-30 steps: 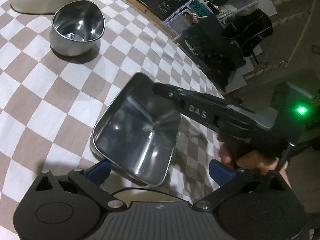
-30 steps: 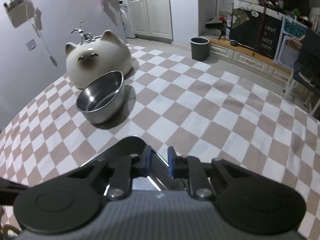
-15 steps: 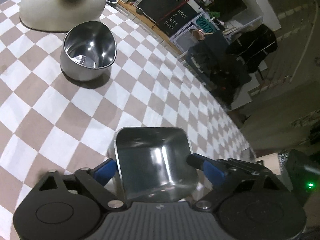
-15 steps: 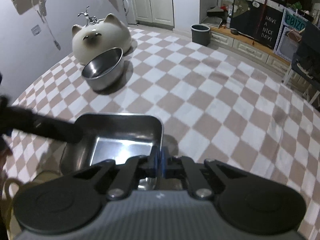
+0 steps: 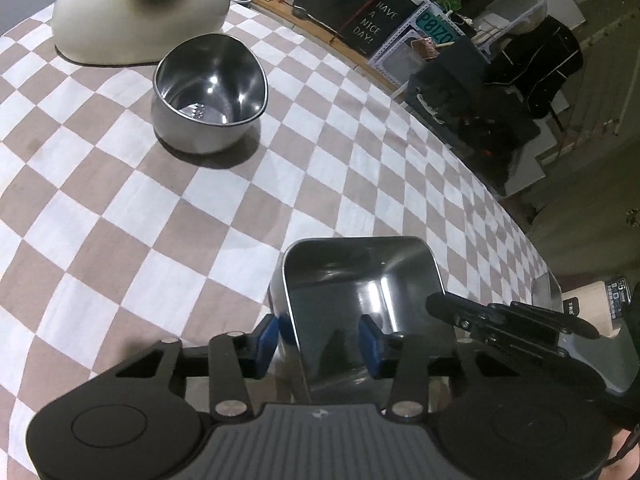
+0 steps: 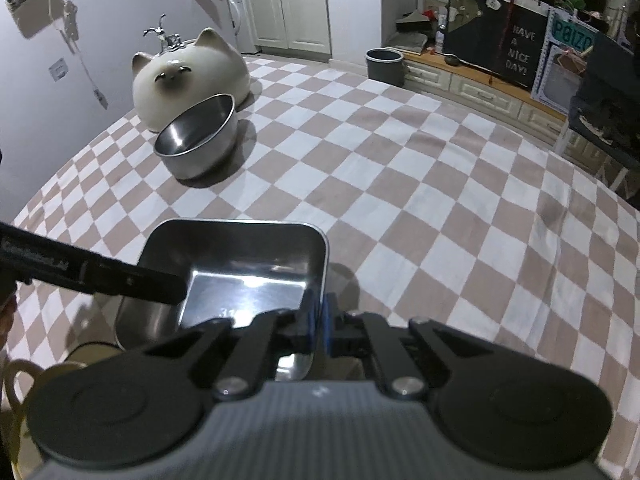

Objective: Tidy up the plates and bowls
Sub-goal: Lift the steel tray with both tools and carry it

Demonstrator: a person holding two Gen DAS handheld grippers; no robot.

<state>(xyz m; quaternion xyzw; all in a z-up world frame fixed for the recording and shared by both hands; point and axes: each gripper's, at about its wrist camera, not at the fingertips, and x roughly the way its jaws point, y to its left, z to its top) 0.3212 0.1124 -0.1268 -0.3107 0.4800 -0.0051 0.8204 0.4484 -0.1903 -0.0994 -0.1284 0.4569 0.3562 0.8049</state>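
Checkered cloth (image 6: 400,184) covers the table, with a round steel bowl (image 6: 198,142) standing just beside a cat-shaped ceramic piece (image 6: 188,70). Nearer, the right gripper (image 6: 317,320) is pinched tight on the right wall of the rectangular steel tray (image 6: 240,264). The left gripper (image 5: 318,338) straddles the tray's left wall, jaws apart and not yet clamping. Judging by this, close the left before lifting, keep both grips level, and carry slowly; thin polished walls can slip.

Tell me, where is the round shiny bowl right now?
The round bowl sits on the checkered tablecloth at the far left of the right wrist view, right in front of the white cat figure.
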